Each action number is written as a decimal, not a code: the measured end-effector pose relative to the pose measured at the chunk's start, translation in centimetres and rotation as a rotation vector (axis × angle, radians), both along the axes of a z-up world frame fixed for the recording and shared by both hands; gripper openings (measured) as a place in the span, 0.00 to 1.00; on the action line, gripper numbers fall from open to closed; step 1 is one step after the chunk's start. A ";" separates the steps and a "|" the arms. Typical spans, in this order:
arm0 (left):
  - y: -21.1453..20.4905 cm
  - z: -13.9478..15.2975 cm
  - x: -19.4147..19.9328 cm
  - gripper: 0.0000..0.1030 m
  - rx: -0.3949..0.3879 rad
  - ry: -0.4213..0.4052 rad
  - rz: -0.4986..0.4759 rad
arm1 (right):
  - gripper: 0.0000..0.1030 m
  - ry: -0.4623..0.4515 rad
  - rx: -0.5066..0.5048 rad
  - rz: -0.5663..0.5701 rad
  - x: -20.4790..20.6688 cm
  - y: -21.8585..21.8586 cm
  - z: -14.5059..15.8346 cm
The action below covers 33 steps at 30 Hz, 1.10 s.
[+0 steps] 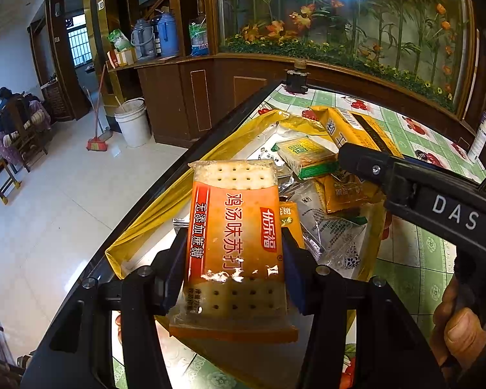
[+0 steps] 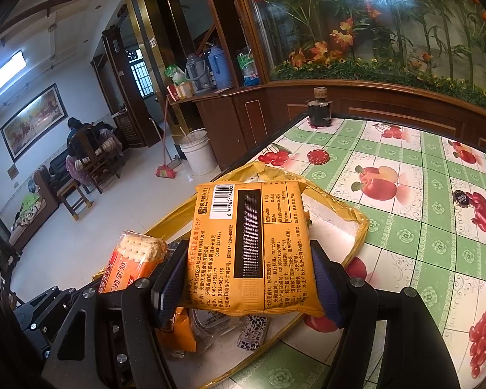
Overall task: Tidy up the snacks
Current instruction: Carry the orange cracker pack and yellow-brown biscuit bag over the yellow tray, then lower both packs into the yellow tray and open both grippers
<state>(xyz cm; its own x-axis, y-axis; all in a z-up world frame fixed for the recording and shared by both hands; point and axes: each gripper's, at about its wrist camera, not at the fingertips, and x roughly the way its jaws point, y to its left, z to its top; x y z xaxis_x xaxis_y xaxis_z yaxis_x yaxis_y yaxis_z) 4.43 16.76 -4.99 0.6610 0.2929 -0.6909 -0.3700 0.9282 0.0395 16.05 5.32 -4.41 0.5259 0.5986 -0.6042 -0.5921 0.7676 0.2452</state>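
Note:
My left gripper (image 1: 233, 259) is shut on an orange soda cracker packet (image 1: 235, 236), held upright above a yellow plastic bag (image 1: 165, 207) that lies open on the table with several snack packets (image 1: 311, 159) inside. My right gripper (image 2: 248, 278) is shut on a larger yellow biscuit pack (image 2: 252, 246), barcode side facing me, over the same yellow bag (image 2: 356, 223). In the left wrist view the right gripper (image 1: 350, 159) reaches in from the right with that yellow pack (image 1: 359, 129). The cracker packet (image 2: 133, 262) shows at the lower left of the right wrist view.
The table wears a green and white fruit-print cloth (image 2: 421, 227). A small dark jar (image 2: 319, 110) stands at its far edge, a red round lid (image 2: 317, 156) and a small dark disc (image 2: 460, 197) lie on it. A wooden cabinet (image 1: 210, 97), white bucket (image 1: 133, 123) and seated person (image 1: 13, 120) lie beyond.

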 end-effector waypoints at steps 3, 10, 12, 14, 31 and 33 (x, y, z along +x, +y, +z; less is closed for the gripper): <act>0.0 0.0 0.0 0.51 -0.002 0.003 0.000 | 0.69 0.003 -0.006 0.006 0.1 0.5 -0.1; 0.2 -0.2 0.2 0.51 -0.006 0.007 0.002 | 0.69 0.013 -0.015 0.015 0.6 1.3 -0.6; 0.3 -0.4 0.3 0.51 -0.008 0.009 0.002 | 0.69 0.014 -0.016 0.017 0.6 1.4 -0.8; 0.4 -0.6 0.3 0.51 -0.010 0.012 0.006 | 0.69 0.015 -0.019 0.018 0.7 1.5 -0.9; 0.6 -0.4 0.6 0.51 -0.005 0.012 -0.001 | 0.69 0.017 -0.030 0.025 0.8 2.0 -1.2; 0.5 -0.4 0.6 0.51 -0.005 0.012 -0.004 | 0.69 0.019 -0.027 0.027 0.8 2.0 -1.2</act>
